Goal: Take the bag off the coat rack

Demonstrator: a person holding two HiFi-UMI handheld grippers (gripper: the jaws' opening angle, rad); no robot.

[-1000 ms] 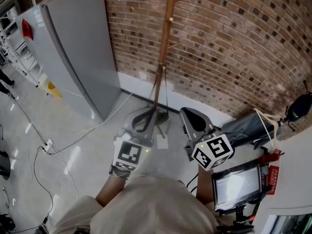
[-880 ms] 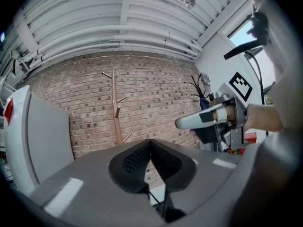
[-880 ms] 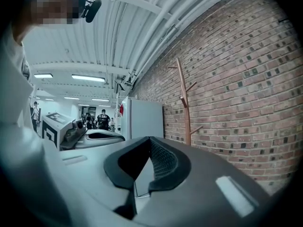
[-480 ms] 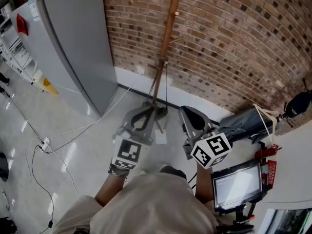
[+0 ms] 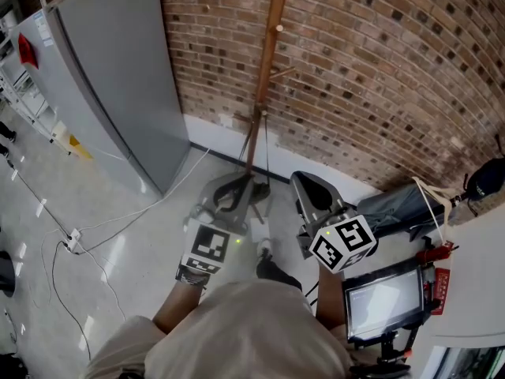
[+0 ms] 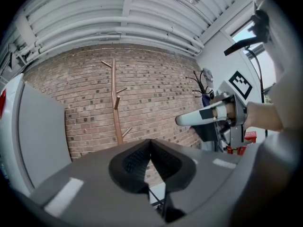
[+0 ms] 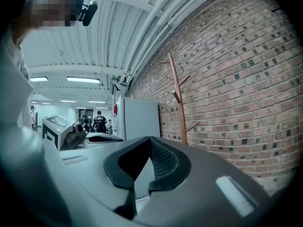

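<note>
Now, left gripper (image 5: 230, 189) and right gripper (image 5: 306, 188) fingers closed, empty, facing coat rack (image 5: 267, 69), shoe (image 5: 267, 268) newly in view.

Bright, even indoor light all round. Ceiling strip lights (image 7: 83, 80) glow white in the right gripper view, and the glossy floor (image 5: 118, 247) throws back pale streaks. The window (image 6: 250, 32) blows out at the left gripper view's upper right. The brick wall (image 5: 379, 77) bows hard towards the head view's edges. Both gripper views sit inside a black round border, and the left tool (image 6: 150, 144) and right tool (image 7: 150, 142) look soft up close. Shadows are faint.
</note>
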